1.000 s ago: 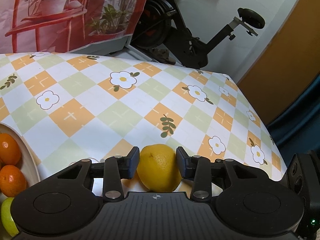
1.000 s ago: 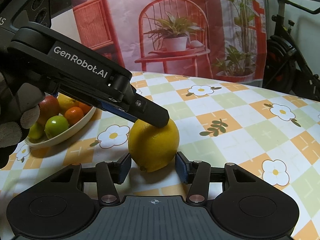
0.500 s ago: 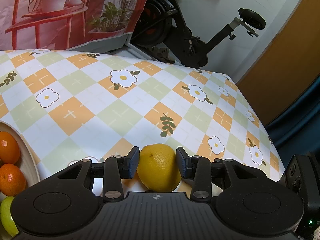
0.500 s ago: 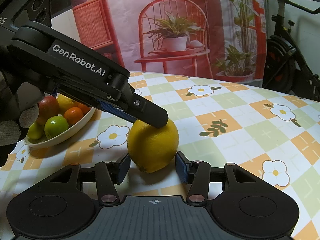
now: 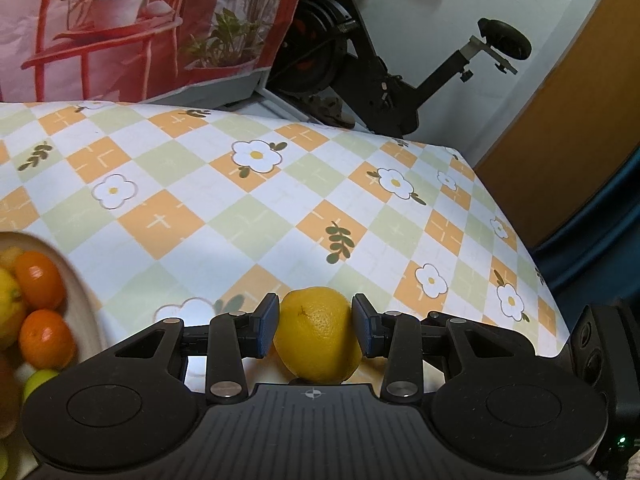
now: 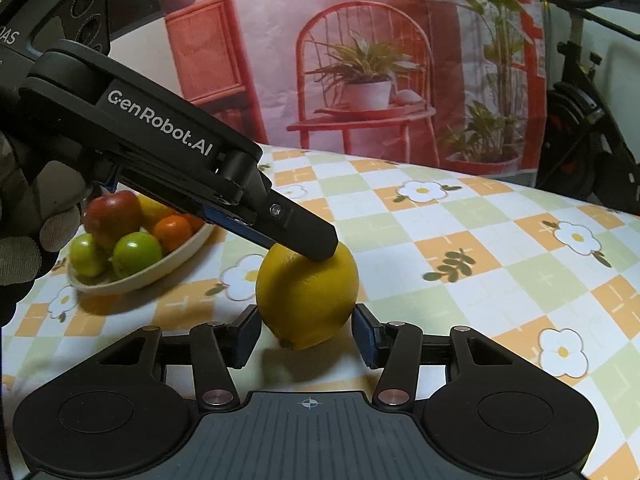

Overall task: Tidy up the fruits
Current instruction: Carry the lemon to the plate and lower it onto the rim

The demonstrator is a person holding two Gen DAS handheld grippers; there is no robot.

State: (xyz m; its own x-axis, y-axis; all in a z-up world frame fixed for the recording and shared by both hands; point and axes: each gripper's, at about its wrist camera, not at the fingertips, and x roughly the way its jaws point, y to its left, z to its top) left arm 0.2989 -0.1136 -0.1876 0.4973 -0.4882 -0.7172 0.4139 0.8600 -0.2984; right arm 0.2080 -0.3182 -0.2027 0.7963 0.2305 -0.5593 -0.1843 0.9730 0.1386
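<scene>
Between the left gripper's (image 5: 315, 330) closed pads: lemon (image 5: 316, 334) (right gripper (image 6: 307, 330) open); transfer to bowl (image 6: 160, 268) remains.

Exercise bike (image 5: 384, 68) behind the checkered tablecloth (image 5: 248, 216).

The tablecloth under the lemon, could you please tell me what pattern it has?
The tablecloth has orange, pale green and white diamond checks with white flowers and leaf sprigs, clearest in the left wrist view.

I see the worktop (image 6: 500, 240) covered in a checked cloth of orange, green and white squares with daisies. On it stand a yellow lemon (image 6: 306, 296) and, to its left, a shallow bowl (image 6: 160, 274) of fruit
</scene>
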